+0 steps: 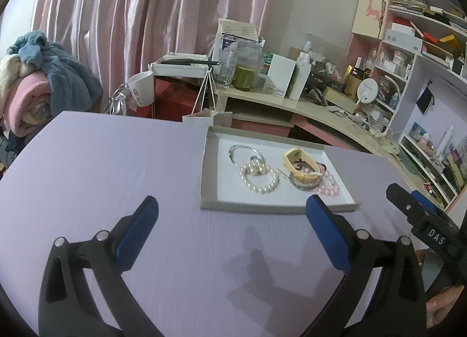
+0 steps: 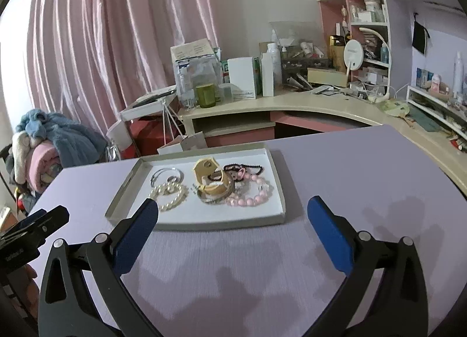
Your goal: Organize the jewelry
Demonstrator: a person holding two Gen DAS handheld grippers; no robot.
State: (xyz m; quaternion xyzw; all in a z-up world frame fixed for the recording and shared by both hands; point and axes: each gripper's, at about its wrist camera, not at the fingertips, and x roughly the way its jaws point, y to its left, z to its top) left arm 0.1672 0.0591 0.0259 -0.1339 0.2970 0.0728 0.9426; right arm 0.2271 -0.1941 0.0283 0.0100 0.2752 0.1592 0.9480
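Left wrist view: bedroom w/ pink curtain point(image 1: 140, 16), lavender counter point(image 1: 102, 162); shallow tray point(image 1: 210, 167) ahead-right of left claw point(image 1: 232, 211), fingers spread wide, nothing held; in tray: pearl bracelet point(image 1: 259, 178), clear bangle point(image 1: 243, 151), pink bead bracelet point(image 1: 328, 183), cream box point(image 1: 300, 166); right claw point(image 1: 414, 208) at right edge, jaw state can't tell. Right wrist view: same counter point(image 2: 364, 167), tray point(image 2: 280, 188) ahead-left of right claw point(image 2: 232, 211), also wide, empty; pearl bracelet point(image 2: 170, 195), pink bead bracelet point(image 2: 251, 195), dark bead strand point(image 2: 243, 167), silver bangle point(image 2: 214, 198) all inside tray.
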